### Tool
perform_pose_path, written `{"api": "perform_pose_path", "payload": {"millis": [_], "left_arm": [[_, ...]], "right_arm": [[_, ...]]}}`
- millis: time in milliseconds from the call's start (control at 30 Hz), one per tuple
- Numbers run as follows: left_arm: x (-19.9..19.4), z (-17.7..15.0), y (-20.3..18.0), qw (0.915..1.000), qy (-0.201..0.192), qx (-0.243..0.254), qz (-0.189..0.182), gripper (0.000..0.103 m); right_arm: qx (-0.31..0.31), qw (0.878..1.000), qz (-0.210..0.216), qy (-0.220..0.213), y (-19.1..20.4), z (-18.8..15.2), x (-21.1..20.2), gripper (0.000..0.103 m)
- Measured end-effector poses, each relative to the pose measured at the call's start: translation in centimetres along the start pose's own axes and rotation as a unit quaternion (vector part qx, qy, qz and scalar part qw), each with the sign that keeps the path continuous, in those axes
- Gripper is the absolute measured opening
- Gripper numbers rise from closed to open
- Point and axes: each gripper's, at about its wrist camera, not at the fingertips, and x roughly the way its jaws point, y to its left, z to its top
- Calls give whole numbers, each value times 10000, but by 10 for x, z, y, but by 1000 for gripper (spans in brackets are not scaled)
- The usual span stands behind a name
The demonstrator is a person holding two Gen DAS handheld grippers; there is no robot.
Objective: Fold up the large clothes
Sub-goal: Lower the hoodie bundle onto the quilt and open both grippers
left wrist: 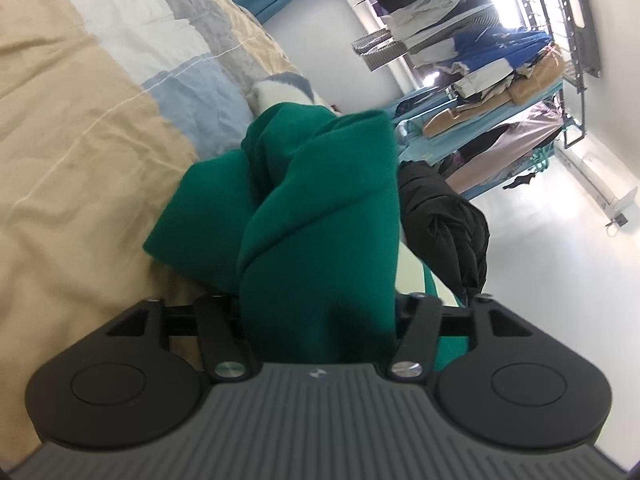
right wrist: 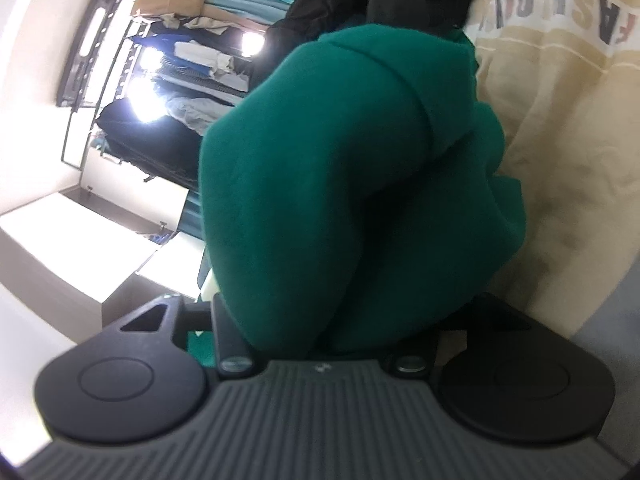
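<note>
Green fleece garment [left wrist: 320,216] bunches in thick soft folds between both your grippers [left wrist: 320,320] [right wrist: 332,320]; fingertips buried, so grip unclear.

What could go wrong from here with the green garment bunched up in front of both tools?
The green garment is wadded over the left tool and right tool, hiding the fingers; cloth could snag on pulling back. It lies in thick rolls, so the fold may set crooked. The black garment sits right beside it and could get dragged along.
</note>
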Motion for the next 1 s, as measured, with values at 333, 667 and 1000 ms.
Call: {"api": "perform_pose_path", "payload": {"millis": [333, 667, 1000], "left_arm": [[-100, 6, -38, 9969, -198, 694, 310, 77], [-221, 9, -141, 9801, -472, 1915, 233, 77], [-327, -22, -222, 9516, -793, 2962, 195, 77]], "right_arm": [[621, 9973, -367, -102, 11, 4, -67, 70], [-124, 9981, 151, -586, 98, 23, -150, 70], [-1550, 9837, 667, -622, 228, 3, -205, 70]]}}
